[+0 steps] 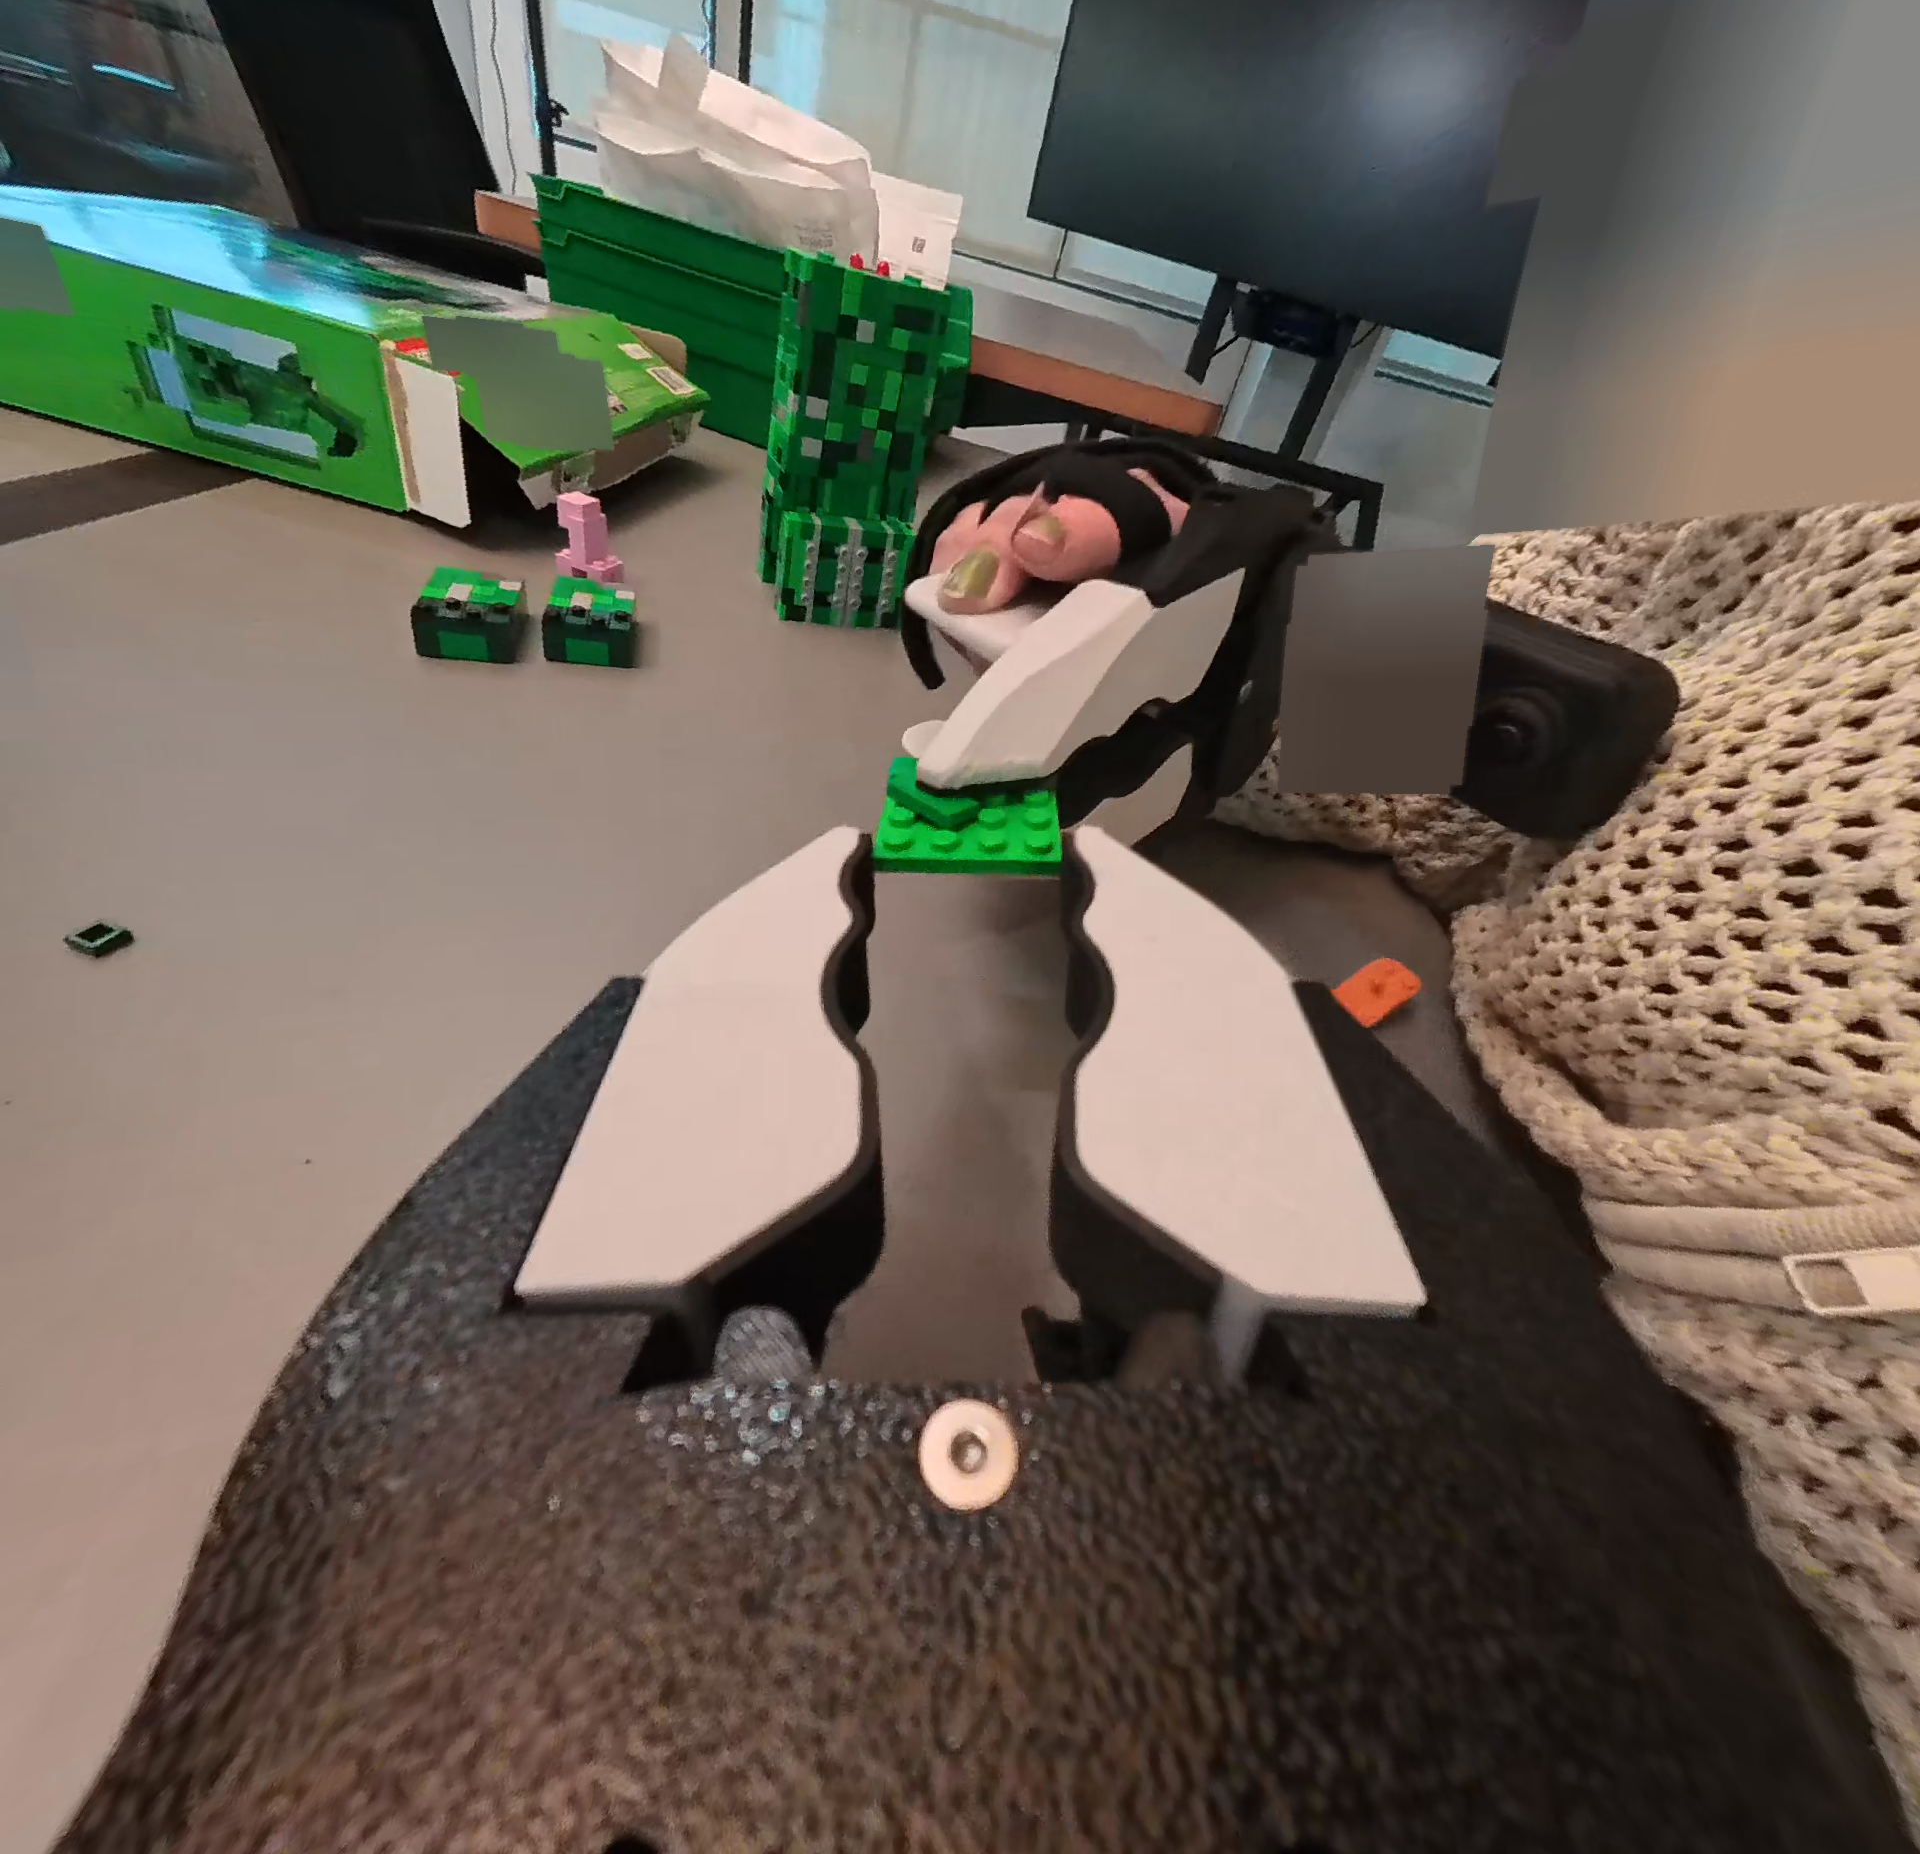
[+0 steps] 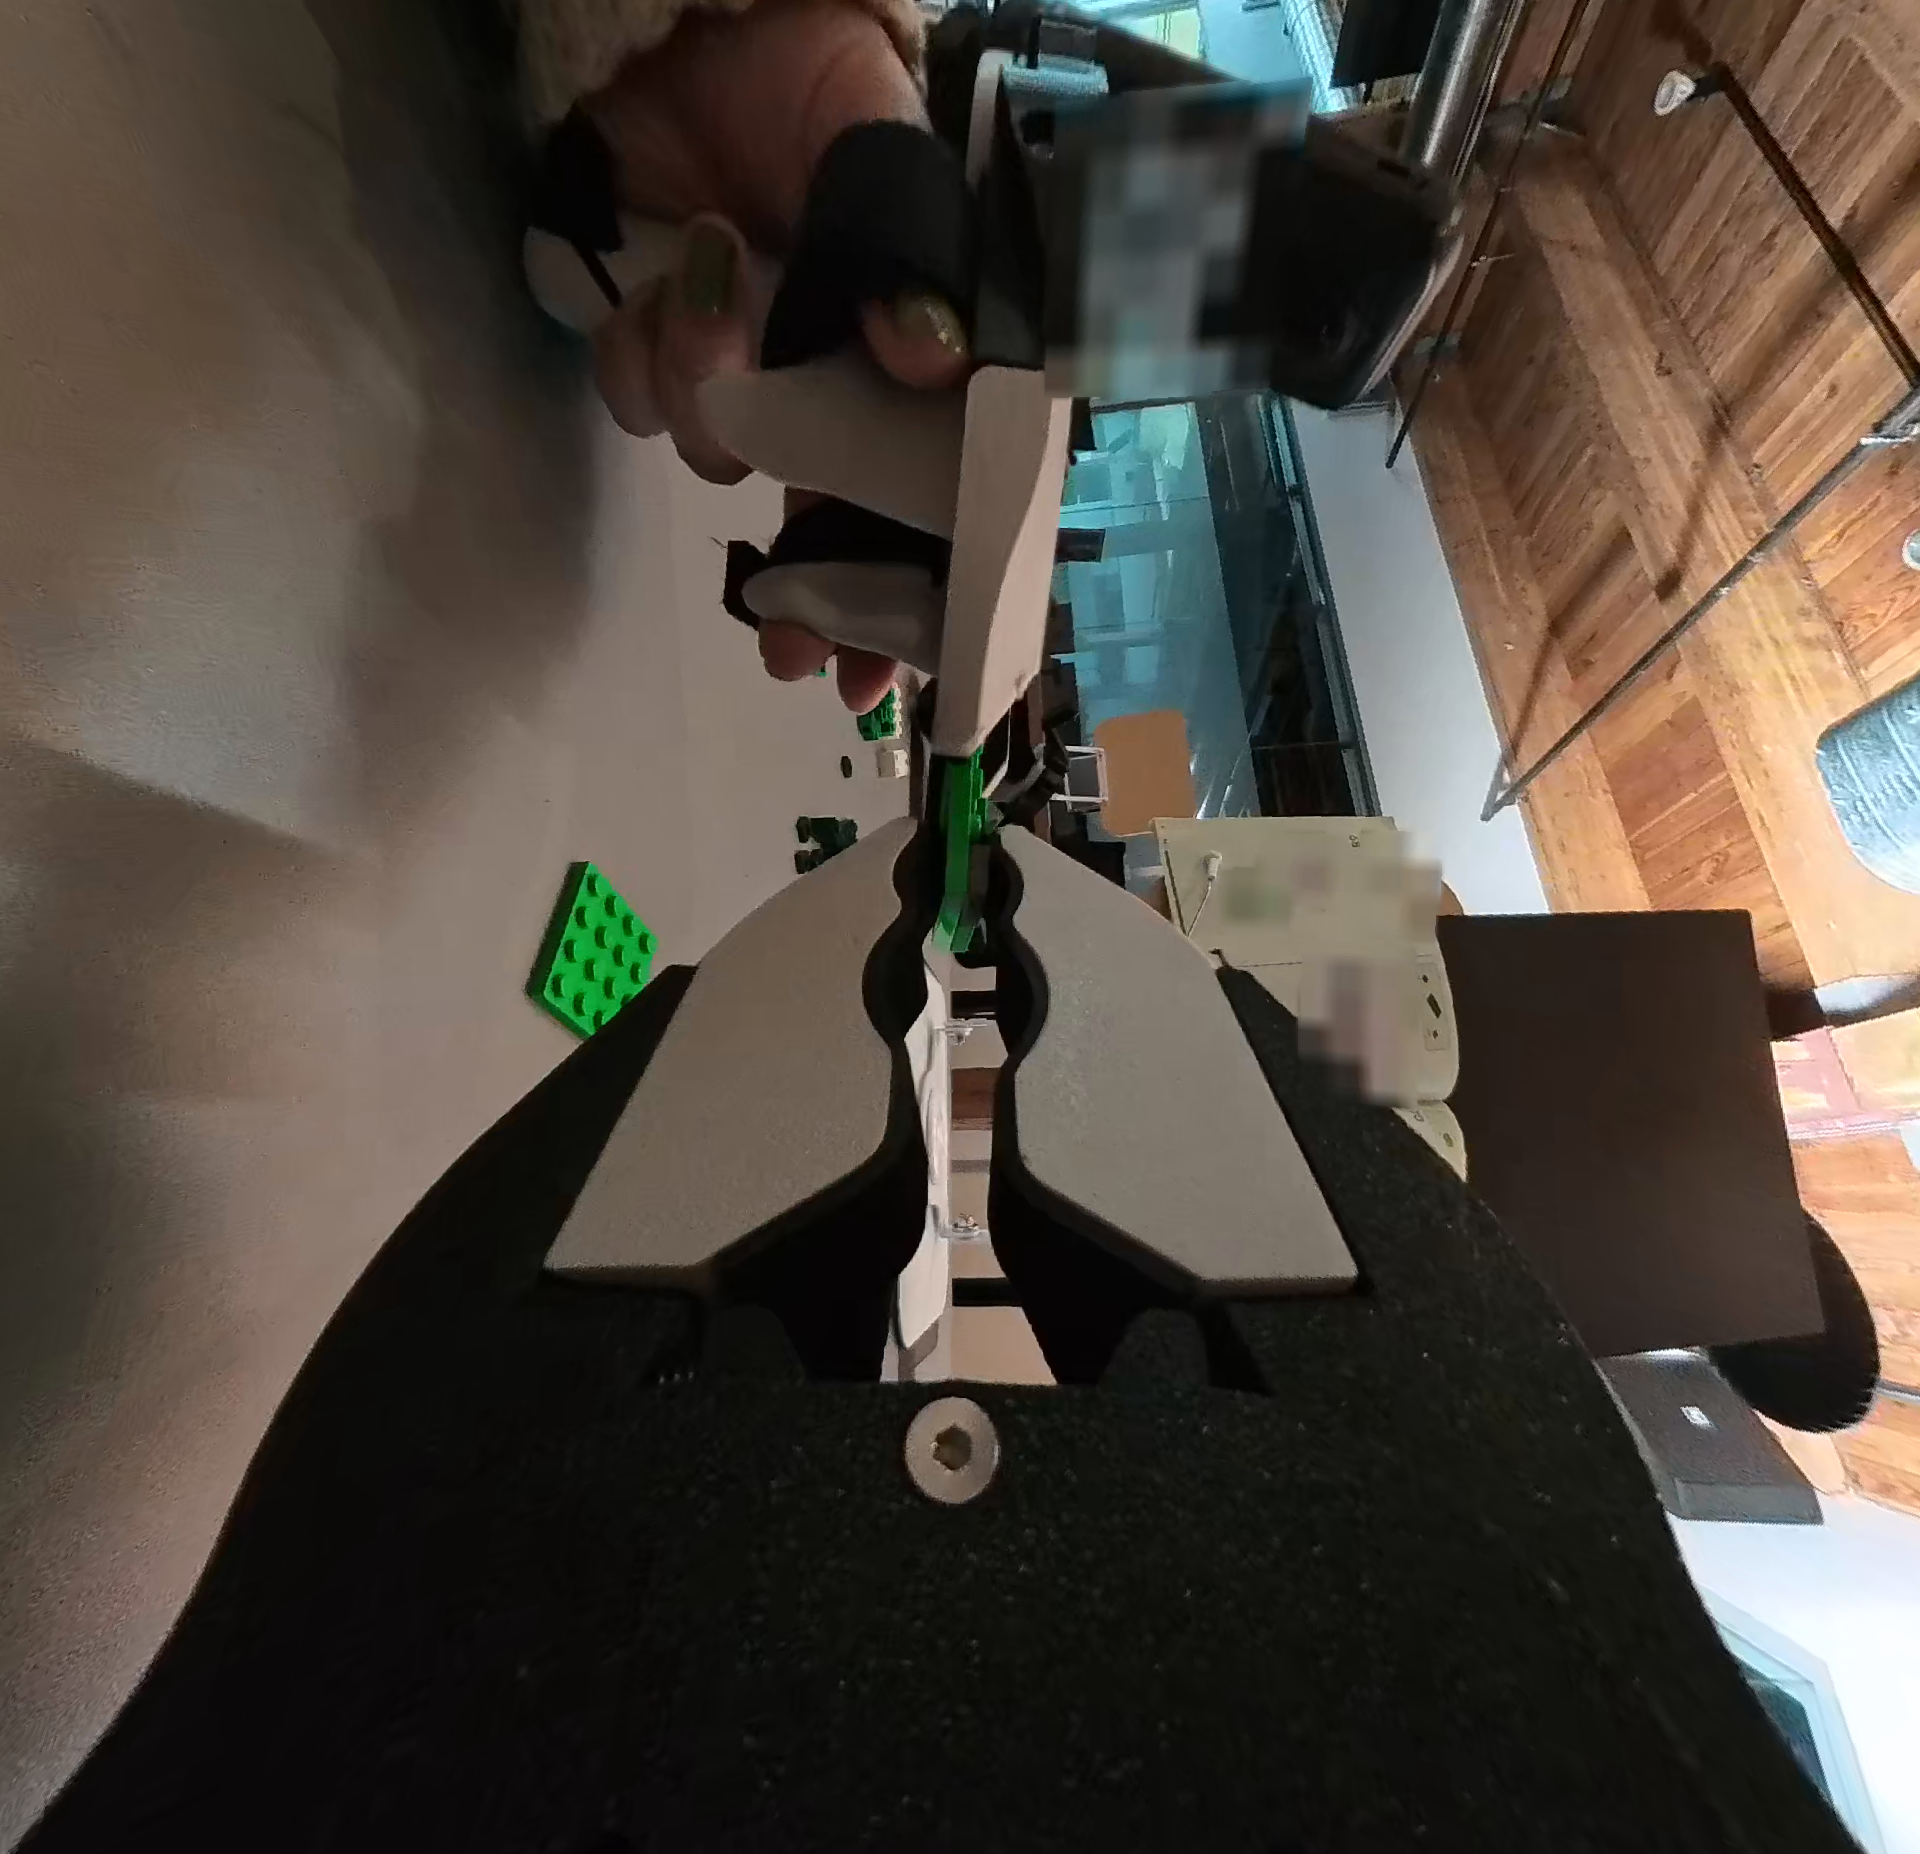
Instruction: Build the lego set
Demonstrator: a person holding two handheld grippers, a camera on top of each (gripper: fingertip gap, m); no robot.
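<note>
My left gripper (image 1: 966, 859) is shut on a bright green plate (image 1: 987, 843), gripping its two side edges and holding it flat above the grey table (image 1: 312, 973). A small darker green plate (image 1: 935, 805) lies on its studs. My right gripper (image 1: 961, 765) comes in from the right, with one white finger (image 1: 1018, 703) pressed on top of the small plate. In the right wrist view the plates (image 2: 961, 848) show edge-on, pinched between my right gripper's (image 2: 958, 859) fingers, with the left gripper (image 2: 961, 734) coming in from above.
A tall green creeper build (image 1: 852, 433) stands behind. Left of it are two small green blocks (image 1: 468, 615), a pink figure (image 1: 587, 537) and the green set box (image 1: 260, 370). A dark tile (image 1: 99, 939), an orange piece (image 1: 1377, 989) and a loose green plate (image 2: 594, 947) lie on the table.
</note>
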